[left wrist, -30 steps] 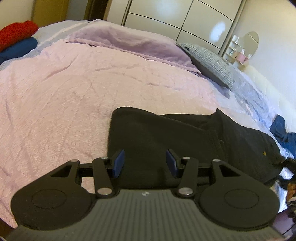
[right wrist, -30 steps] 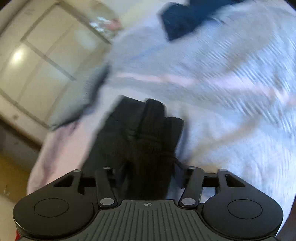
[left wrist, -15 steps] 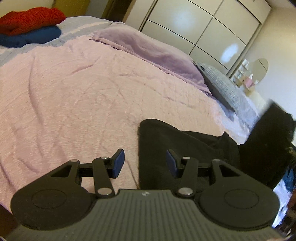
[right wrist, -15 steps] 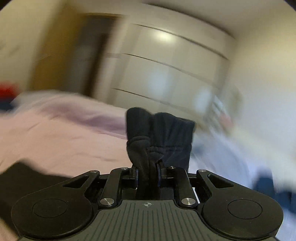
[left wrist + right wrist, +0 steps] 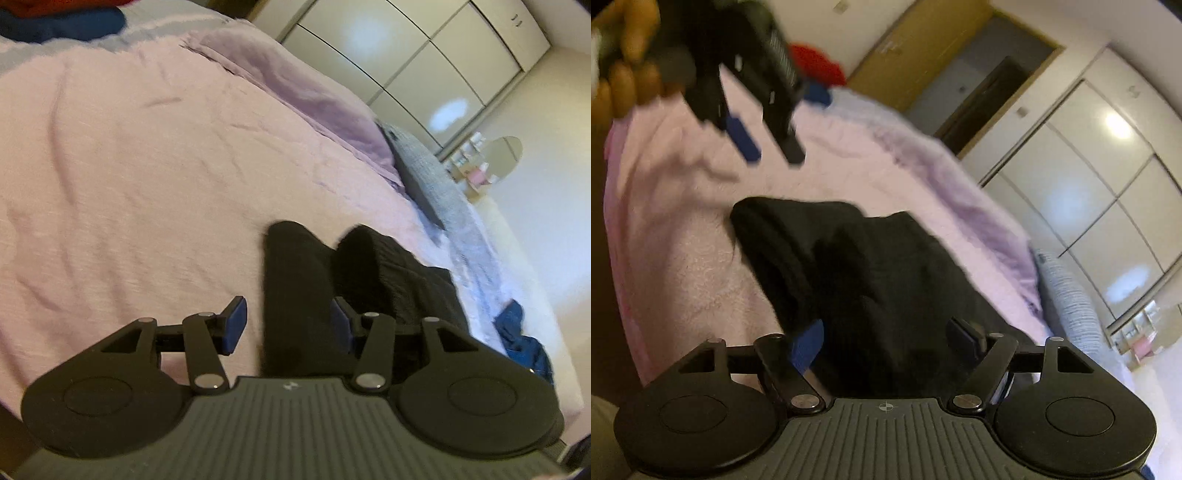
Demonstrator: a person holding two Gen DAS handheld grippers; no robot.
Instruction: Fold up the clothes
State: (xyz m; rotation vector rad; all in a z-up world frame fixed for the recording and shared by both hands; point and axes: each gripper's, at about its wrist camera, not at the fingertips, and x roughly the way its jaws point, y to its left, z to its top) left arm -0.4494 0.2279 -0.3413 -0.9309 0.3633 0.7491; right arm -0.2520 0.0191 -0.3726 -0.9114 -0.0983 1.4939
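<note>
left wrist view: the left gripper (image 5: 286, 325) fills the lower frame, jaws spread, its blue pads (image 5: 235, 325) apart with nothing pinched. a black garment (image 5: 306, 291) lies folded on the pink bedspread (image 5: 147, 166), running from between the jaws toward the centre right of the frame. a lilac pillow (image 5: 295, 92) and a grey pillow (image 5: 428, 173) sit at upper right, with a white wardrobe (image 5: 424, 55) behind them; a blue garment (image 5: 524, 339) lies at the right edge. right wrist view: the right gripper (image 5: 886, 339) occupies the lower frame, jaws spread, the black garment (image 5: 868, 266) lying between and beyond them in mid-frame on the bedspread (image 5: 683, 258); contact with the cloth cannot be told. the left gripper (image 5: 768, 147) appears blurred at upper left, held by a hand (image 5: 624, 62), jaws spread above the bedspread. a red item (image 5: 816, 66) lies behind it.
</note>
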